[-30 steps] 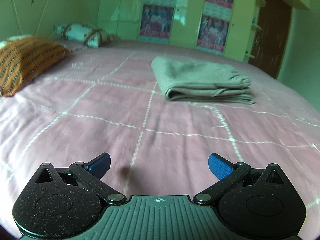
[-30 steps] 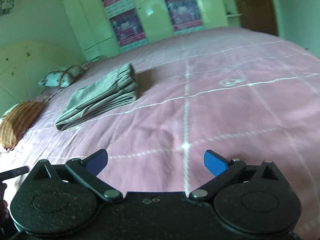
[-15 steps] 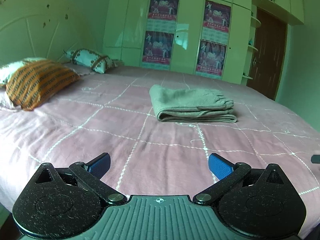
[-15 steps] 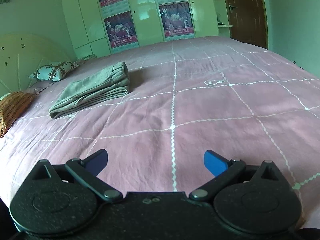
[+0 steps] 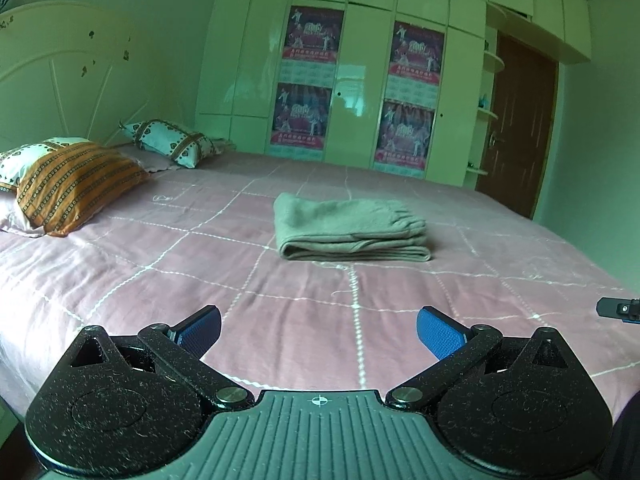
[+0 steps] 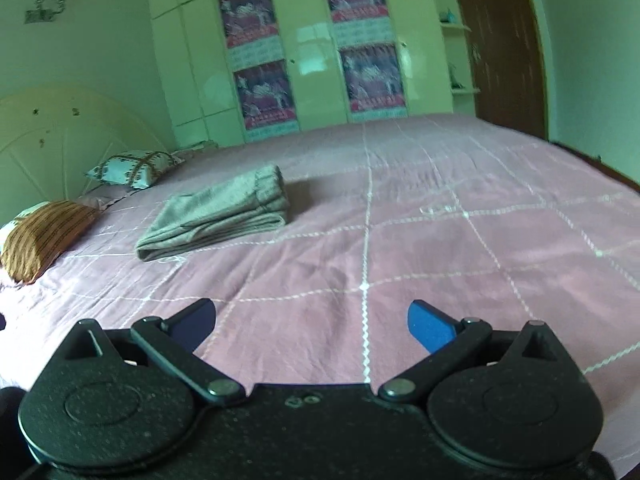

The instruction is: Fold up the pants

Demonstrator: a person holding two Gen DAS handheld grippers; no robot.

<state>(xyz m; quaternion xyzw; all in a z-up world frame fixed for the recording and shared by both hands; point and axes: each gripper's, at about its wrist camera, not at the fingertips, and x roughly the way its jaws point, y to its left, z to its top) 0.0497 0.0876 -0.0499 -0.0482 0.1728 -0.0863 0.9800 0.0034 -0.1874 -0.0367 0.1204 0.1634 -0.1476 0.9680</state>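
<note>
The grey pants [image 5: 350,230] lie folded in a neat flat stack near the middle of the pink bed [image 5: 200,280]. They also show in the right wrist view [image 6: 218,216], to the left. My left gripper [image 5: 319,330] is open and empty, well back from the pants near the bed's front edge. My right gripper [image 6: 312,322] is open and empty, also far back from the pants. A tip of the right gripper [image 5: 618,310] shows at the right edge of the left wrist view.
An orange striped pillow [image 5: 76,186] and a white patterned pillow [image 5: 172,142] lie at the headboard [image 5: 60,80] on the left. A wardrobe with posters [image 5: 360,92] stands behind the bed. A brown door [image 5: 516,128] is at the back right.
Both grippers have pulled back and risen away from the folded pants, which now look smaller and farther. Both stay open. The pants have not moved.
</note>
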